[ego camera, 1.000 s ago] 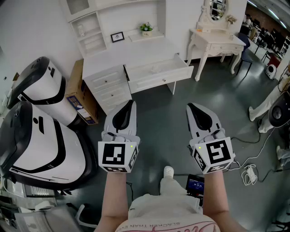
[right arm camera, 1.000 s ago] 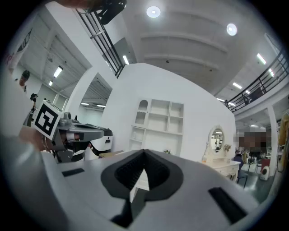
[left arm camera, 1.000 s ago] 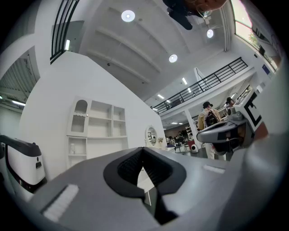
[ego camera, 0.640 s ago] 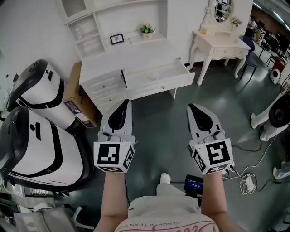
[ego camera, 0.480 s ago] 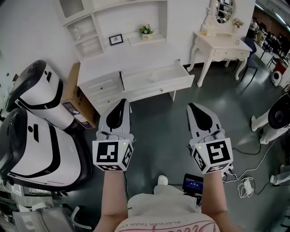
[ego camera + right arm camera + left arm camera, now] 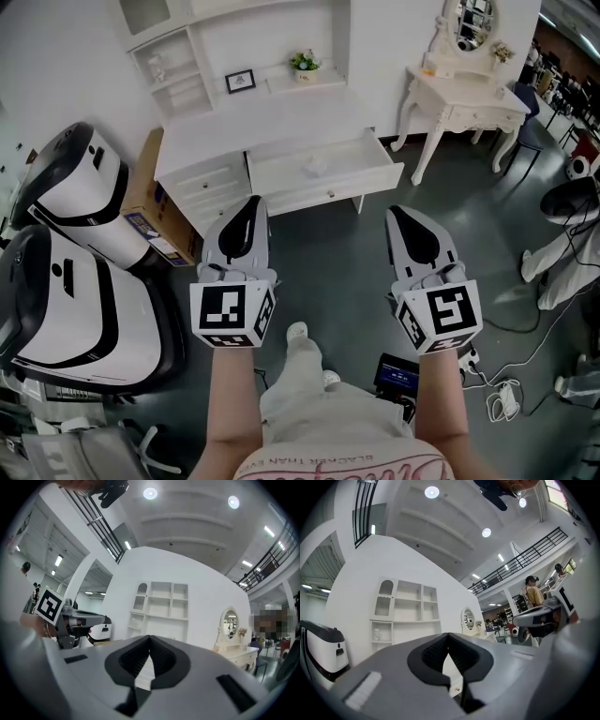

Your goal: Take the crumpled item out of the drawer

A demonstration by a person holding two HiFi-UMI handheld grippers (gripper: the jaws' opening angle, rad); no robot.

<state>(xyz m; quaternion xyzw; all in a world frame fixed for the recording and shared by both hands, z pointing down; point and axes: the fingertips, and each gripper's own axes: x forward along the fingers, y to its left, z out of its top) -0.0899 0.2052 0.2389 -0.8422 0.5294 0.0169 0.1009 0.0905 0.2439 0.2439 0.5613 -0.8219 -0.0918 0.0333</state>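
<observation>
While the left gripper [image 6: 254,201] and right gripper [image 6: 395,212] are clenched empty, the drawer [image 6: 330,190] holding the crumpled item [image 6: 316,166] lies ahead between them, a cardboard box [image 6: 148,208] farther left.

Test hall: staged desk [image 6: 267,117], dressing table [image 6: 472,96]
</observation>
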